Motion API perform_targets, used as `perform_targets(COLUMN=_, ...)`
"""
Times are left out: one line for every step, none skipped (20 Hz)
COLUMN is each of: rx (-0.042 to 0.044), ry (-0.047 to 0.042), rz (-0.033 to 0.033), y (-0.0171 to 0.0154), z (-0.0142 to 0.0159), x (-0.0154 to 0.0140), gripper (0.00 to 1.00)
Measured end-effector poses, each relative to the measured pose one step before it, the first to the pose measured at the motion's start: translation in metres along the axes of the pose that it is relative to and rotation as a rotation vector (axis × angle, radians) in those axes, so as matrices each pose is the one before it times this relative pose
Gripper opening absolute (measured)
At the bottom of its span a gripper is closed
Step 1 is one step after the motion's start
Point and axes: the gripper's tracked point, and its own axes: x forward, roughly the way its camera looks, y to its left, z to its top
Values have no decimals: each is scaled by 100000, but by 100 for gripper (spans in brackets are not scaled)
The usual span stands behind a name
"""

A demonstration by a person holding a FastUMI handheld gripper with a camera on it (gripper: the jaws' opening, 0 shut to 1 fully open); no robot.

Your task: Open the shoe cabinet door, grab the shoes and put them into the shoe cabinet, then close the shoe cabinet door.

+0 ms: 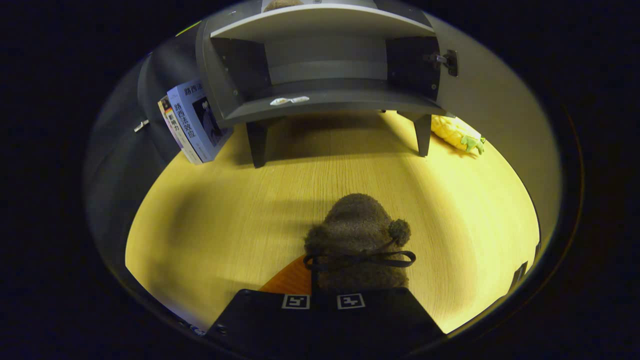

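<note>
A: Largest first: the bench (pixel 210 220) spreads wide under everything, and at twelve o'clock on it stands the shoe cabinet (pixel 325 65), its inside open to view, the door (pixel 492 115) swung off toward two o'clock with a hinge plate showing on it.

B: And inside?

A: The lower shelf looks bare apart from a small pale sticker. Beside the cabinet at ten o'clock lean a few books (pixel 192 122); at two o'clock, past the cabinet's leg, lies a yellow plush toy (pixel 457 134).

B: Where is the shoe?

A: The fuzzy brown shoe (pixel 357 235), with a pompom and a dark bow, sits at six o'clock, its heel end in the tool (pixel 323 301). The tool is narrow, its two fingers seemingly closed on the shoe from each side, though the contact itself is hidden.

B: What might spoil the placing?

A: Judging from this, the soft pile could compress and let the shoe slip or droop mid-carry. The toe could also catch the shelf's front lip if brought in too low, nudging the light cabinet back. Released too near the edge, the shoe might block the door from shutting.
</note>
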Motion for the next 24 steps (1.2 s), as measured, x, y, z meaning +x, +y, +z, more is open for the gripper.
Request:
perform_targets(rx=-292, ry=-1661, rz=722, y=129, z=1033, x=-1061, gripper=5)
perform_targets(rx=-537, ry=-1914, rz=570, y=33, z=1173, x=-1225, gripper=5)
perform_targets(rx=-625, ry=-2164, rz=499, y=50, z=1517, x=-1419, gripper=5)
perform_targets(rx=-129, ry=-2934, rz=701, y=85, z=1783, x=-1490, gripper=5)
perform_targets(rx=-125, ry=-2952, rz=456, y=49, z=2007, x=-1424, gripper=5)
perform_targets(rx=-444, ry=-2957, rz=137, y=42, z=1985, x=-1524, gripper=5)
perform_targets(rx=-642, ry=-2820, rz=-57, y=-168, z=2252, x=-1237, gripper=5)
perform_targets(rx=-500, ry=-2743, rz=-122, y=-142, z=2102, x=-1063, gripper=5)
perform_targets(rx=-485, ry=-2435, rz=-242, y=40, z=2367, x=-757, gripper=5)
perform_targets(rx=-490, ry=-2268, rz=-382, y=-228, z=2090, x=-599, gripper=5)
perform_targets(rx=-372, ry=-2434, rz=-691, y=-253, z=2211, x=-664, gripper=5)
perform_targets(rx=-176, ry=-1935, rz=-851, y=-314, z=2070, x=-362, gripper=5)
perform_targets(rx=43, ry=-1589, rz=-339, y=27, z=1723, x=74, gripper=5)
perform_targets(rx=-126, ry=-1135, rz=154, y=-86, z=1860, x=37, gripper=5)
perform_targets(rx=-102, ry=-1414, rz=-210, y=-68, z=1971, x=243, gripper=5)
perform_targets(rx=-140, ry=-1101, rz=-571, y=-224, z=1650, x=212, gripper=5)
perform_targets(rx=-209, ry=-939, rz=-415, y=-111, z=1463, x=406, gripper=5)
perform_targets(rx=55, ry=-399, rz=-107, y=51, z=1589, x=725, gripper=5)
perform_targets(rx=561, ry=-709, rz=79, y=22, z=1461, x=684, gripper=5)
perform_targets(rx=852, ry=-837, rz=127, y=106, z=1465, x=776, gripper=5)
perform_targets(rx=706, ry=-384, rz=-202, y=-140, z=1352, x=778, gripper=5)
perform_targets(rx=177, ry=29, rz=-537, y=-269, z=1240, x=847, gripper=5)
perform_targets(rx=73, ry=-346, rz=-557, y=-235, z=1374, x=863, gripper=5)
perform_targets(rx=283, ry=6, rz=-921, y=-159, z=1161, x=866, gripper=5)
